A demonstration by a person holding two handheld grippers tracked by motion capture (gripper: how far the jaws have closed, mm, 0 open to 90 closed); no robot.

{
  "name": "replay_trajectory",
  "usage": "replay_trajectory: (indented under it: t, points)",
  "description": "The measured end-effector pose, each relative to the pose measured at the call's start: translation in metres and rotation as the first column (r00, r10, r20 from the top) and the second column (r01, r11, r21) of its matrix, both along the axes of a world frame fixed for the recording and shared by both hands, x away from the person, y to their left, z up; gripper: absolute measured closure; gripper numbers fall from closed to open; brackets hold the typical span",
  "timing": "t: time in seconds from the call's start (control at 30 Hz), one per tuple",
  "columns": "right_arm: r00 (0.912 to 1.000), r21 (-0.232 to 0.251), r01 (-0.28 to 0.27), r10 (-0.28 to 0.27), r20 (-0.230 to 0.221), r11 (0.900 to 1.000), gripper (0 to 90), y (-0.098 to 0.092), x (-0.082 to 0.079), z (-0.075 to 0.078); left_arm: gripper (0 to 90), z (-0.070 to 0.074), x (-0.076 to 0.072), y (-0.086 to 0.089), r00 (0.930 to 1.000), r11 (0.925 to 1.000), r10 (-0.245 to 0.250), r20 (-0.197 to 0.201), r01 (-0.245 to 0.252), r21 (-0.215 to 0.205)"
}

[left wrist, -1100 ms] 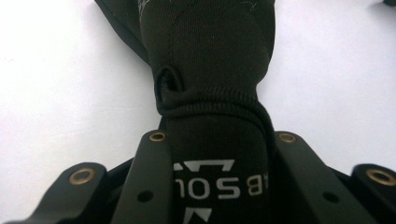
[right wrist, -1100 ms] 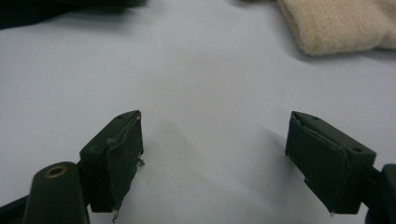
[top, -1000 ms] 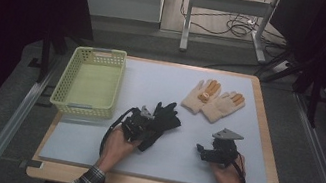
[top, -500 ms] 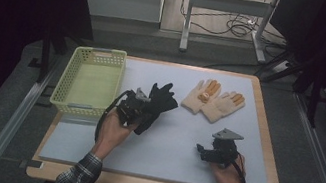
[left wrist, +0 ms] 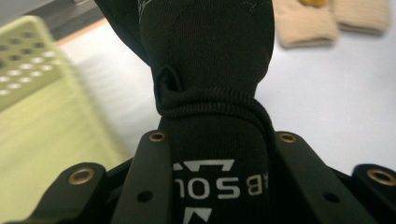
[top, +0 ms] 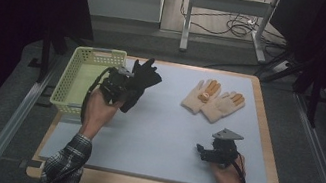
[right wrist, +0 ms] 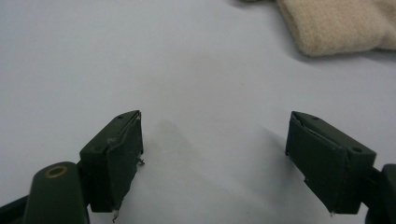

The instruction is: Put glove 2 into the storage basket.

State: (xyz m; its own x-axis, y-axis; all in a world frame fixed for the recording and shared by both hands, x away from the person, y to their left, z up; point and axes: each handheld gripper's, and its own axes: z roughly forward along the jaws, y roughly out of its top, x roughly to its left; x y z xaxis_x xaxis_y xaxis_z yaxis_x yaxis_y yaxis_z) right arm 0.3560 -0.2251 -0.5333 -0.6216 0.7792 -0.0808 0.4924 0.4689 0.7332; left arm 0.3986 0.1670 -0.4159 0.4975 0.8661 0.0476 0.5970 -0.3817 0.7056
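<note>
pinching black glove (left wrist: 212, 93) between jaws

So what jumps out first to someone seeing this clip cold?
The black gloves, clamped in the left gripper and held up beside the green basket at the table's left. Next, the pair of cream gloves with orange fingertips lying at the far right of the mat. The right gripper rests near the front, jaws apart, holding nothing.
</note>
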Motion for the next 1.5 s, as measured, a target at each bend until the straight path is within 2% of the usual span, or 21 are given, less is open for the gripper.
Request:
replay_trajectory:
  t: [0.27, 0.47, 0.6, 0.67, 0.7, 0.77, 0.87, 0.97, 1.13, 1.37, 1.47, 1.5]
  points:
    - [1.0000, -0.001, -0.001, 0.001, 0.002, 1.000, 18.7, 0.000, 0.000, 0.000, 71.9, 0.009, 0.005, 0.043, 0.9954, 0.9954, 0.096, 0.008, -0.096, -0.003]
    - [1.0000, -0.002, -0.001, 0.001, 0.004, 1.000, 18.7, 0.000, 0.000, 0.000, 71.7, 0.009, 0.009, 0.078, 0.9836, 0.9835, 0.181, -0.001, -0.181, 0.011]
    - [1.0000, -0.001, -0.001, 0.001, 0.003, 1.000, 18.7, 0.000, 0.000, 0.000, 71.6, 0.006, 0.012, 0.104, 0.9685, 0.9685, 0.249, -0.003, -0.249, 0.007]
    - [1.0000, 0.000, -0.001, 0.001, 0.005, 1.000, 18.6, 0.000, 0.000, 0.000, 71.6, 0.003, 0.014, 0.114, 0.9630, 0.9631, 0.269, -0.010, -0.269, 0.006]
    - [1.0000, 0.000, -0.001, 0.001, 0.005, 1.000, 18.6, 0.000, 0.000, 0.000, 71.5, 0.003, 0.014, 0.114, 0.9630, 0.9631, 0.269, -0.010, -0.269, 0.006]
    - [1.0000, 0.001, 0.000, 0.000, 0.004, 1.000, 18.6, 0.000, 0.000, 0.000, 71.4, -0.004, 0.018, 0.127, 0.9519, 0.9522, 0.305, -0.025, -0.305, 0.009]
    - [1.0000, 0.000, 0.000, 0.000, 0.004, 1.000, 18.7, 0.000, 0.000, 0.000, 71.2, -0.012, 0.022, 0.137, 0.9421, 0.9428, 0.333, -0.036, -0.333, 0.010]
    - [1.0000, 0.001, 0.000, 0.000, 0.004, 1.000, 18.7, 0.000, 0.000, 0.000, 71.1, -0.021, 0.027, 0.147, 0.9291, 0.9307, 0.366, -0.054, -0.365, 0.016]
    - [1.0000, 0.002, 0.000, 0.000, 0.002, 1.000, 18.7, 0.000, 0.000, 0.000, 70.9, -0.037, 0.038, 0.159, 0.9113, 0.9158, 0.402, -0.090, -0.400, 0.034]
    - [1.0000, 0.002, 0.000, 0.000, 0.003, 1.000, 18.7, 0.000, 0.000, 0.000, 70.6, -0.054, 0.056, 0.166, 0.8922, 0.9032, 0.429, -0.141, -0.423, 0.075]
    - [1.0000, 0.002, -0.001, 0.001, 0.003, 1.000, 18.7, 0.000, 0.000, 0.000, 70.3, -0.060, 0.064, 0.166, 0.8915, 0.9047, 0.426, -0.154, -0.418, 0.081]
    - [1.0000, 0.002, -0.001, 0.001, 0.004, 1.000, 18.6, 0.000, 0.000, 0.000, 70.3, -0.062, 0.067, 0.165, 0.8881, 0.9022, 0.431, -0.159, -0.423, 0.083]
